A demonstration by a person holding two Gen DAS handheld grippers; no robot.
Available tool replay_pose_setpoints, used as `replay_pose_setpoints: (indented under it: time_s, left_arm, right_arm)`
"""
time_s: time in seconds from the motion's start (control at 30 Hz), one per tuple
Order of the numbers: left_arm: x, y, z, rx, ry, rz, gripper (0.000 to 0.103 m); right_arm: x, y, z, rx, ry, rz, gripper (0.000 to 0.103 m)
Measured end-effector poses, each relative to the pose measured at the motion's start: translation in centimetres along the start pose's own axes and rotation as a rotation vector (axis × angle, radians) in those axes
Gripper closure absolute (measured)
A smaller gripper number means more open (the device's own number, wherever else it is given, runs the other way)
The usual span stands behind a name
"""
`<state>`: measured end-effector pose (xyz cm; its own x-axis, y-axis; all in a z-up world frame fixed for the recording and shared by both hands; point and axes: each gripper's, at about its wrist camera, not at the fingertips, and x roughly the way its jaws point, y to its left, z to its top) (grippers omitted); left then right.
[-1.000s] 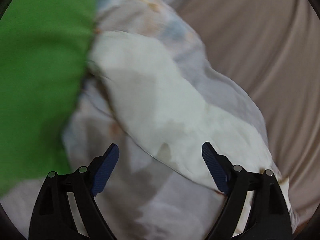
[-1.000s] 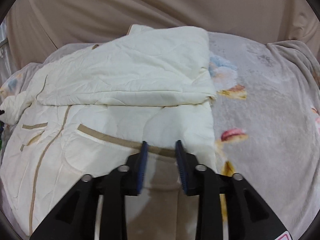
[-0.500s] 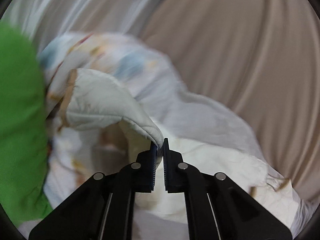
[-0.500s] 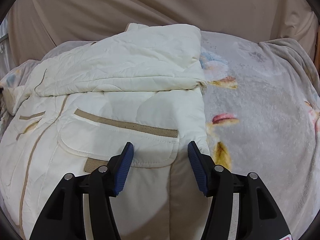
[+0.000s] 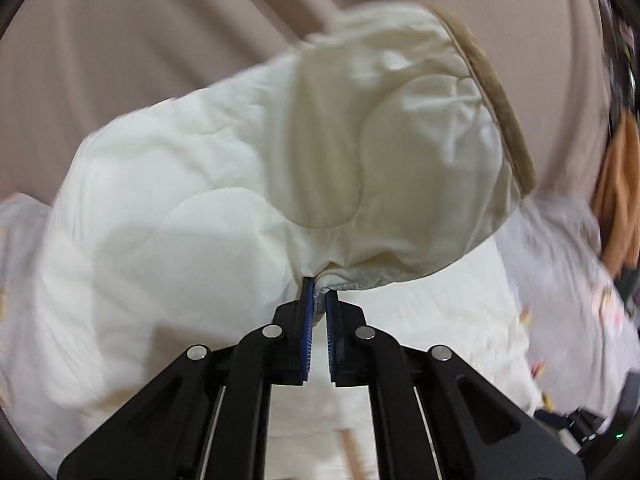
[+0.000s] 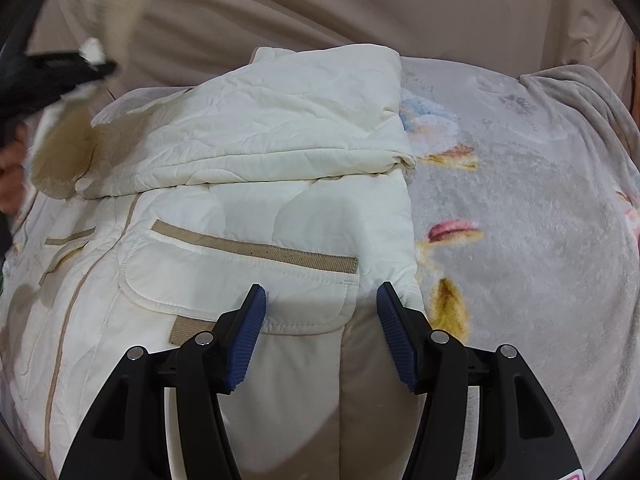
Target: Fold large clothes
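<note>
A cream quilted jacket with tan trim lies on a grey patterned blanket. One part is folded across its upper body. My left gripper is shut on a sleeve of the jacket and holds it lifted, with the tan cuff at the top right. The left gripper also shows in the right wrist view at the far left, raised above the jacket. My right gripper is open and empty, just above the jacket's lower pocket near its right edge.
A beige draped cloth hangs behind the bed. The blanket extends bare to the right of the jacket. An orange-brown cloth hangs at the right edge of the left wrist view.
My left gripper closed on the sleeve and lifted it up and over toward the jacket body. My right gripper opened wide and let go of the jacket's lower part.
</note>
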<state>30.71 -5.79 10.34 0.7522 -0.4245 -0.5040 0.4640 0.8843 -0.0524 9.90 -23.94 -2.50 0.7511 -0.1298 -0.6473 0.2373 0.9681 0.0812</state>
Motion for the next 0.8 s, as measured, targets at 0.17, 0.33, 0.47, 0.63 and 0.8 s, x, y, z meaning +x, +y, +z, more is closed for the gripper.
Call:
replay_pose_setpoints:
  time_s: [0.17,0.33,0.47,0.63,0.8]
  left_arm:
    - [6.9,-1.9,-6.2,0.001,0.193,-0.002,0.095]
    - [5.1,0.2,-6.4,-0.066,0.175,-0.108,0.049]
    - [-0.7,4.1,-6.3,-0.180,0.085,-0.167,0.015]
    - [-5.5,12.9,-7.1,-0.344,0.057,-0.129,0.010]
    - [-3.8,20.8,-8.5,-0.644,0.111,-0.122,0.011]
  right_arm:
    - [0.2,-0.1,0.1,0.009,0.006,0.022,0.043]
    - [0.2,0.0,0.6,0.005,0.015,0.044,0.038]
    - [-1.3,0.3,2.1,0.016,-0.020,0.070,0.037]
    - [-1.8,1.6,7.3,0.020,-0.053,0.175,0.031]
    - [2.0,2.7,12.9,0.072,-0.023,0.242,0.029]
